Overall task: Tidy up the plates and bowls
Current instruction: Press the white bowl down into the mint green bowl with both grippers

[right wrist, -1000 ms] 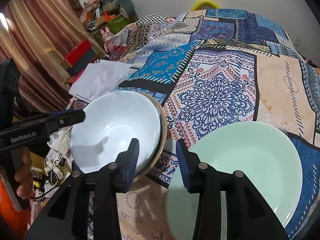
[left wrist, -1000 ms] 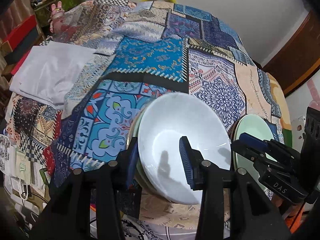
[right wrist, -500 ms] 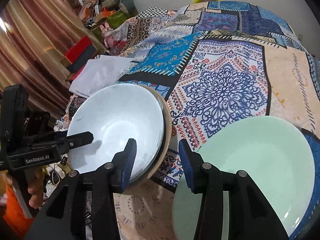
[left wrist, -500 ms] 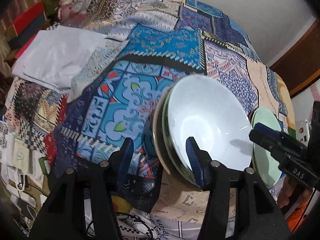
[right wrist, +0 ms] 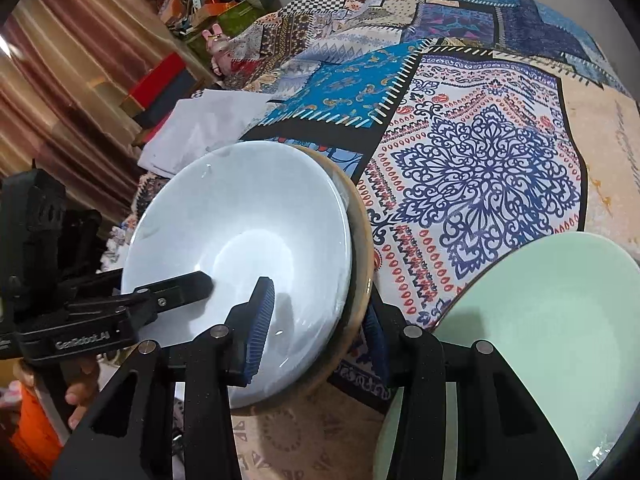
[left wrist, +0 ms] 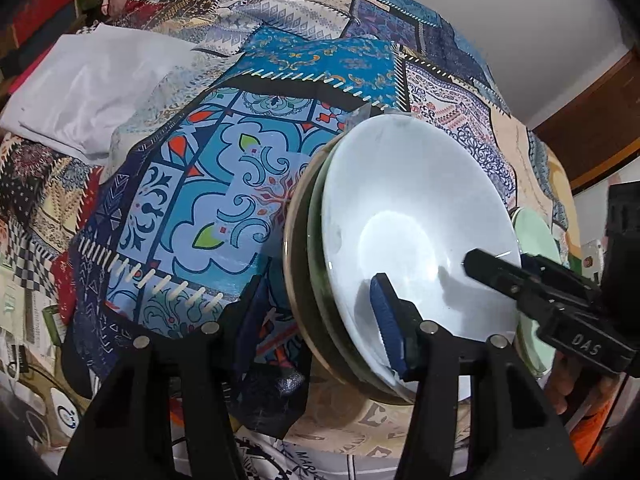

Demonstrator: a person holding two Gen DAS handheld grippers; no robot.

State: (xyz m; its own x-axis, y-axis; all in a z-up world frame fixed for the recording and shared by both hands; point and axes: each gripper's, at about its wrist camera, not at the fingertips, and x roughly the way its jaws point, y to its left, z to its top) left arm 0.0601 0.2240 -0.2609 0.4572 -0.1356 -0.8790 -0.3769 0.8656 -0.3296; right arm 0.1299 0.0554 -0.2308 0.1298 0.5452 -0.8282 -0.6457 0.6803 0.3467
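Both fingers [left wrist: 386, 320] [right wrist: 260, 320] straddle the bowl stack's [left wrist: 400, 220] rim.

white bowl [right wrist: 240, 248] nested in tan-rimmed one; pale green plate [right wrist: 548, 336]; patchwork cloth [right wrist: 480, 168] in blues, cream, orange-red; plain white sheet [left wrist: 92, 92]; black grippers, blue pads [right wrist: 260, 320].

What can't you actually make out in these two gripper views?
- How many dishes sit under the white bowl: both views show only stacked rims at its edge.
- Whether either gripper's pads press those rims: the left gripper and right gripper straddle them, but the far fingers are hidden behind the stack.
- The green plate: cut off by the right view's edge; nearly hidden behind the bowl in the left view.
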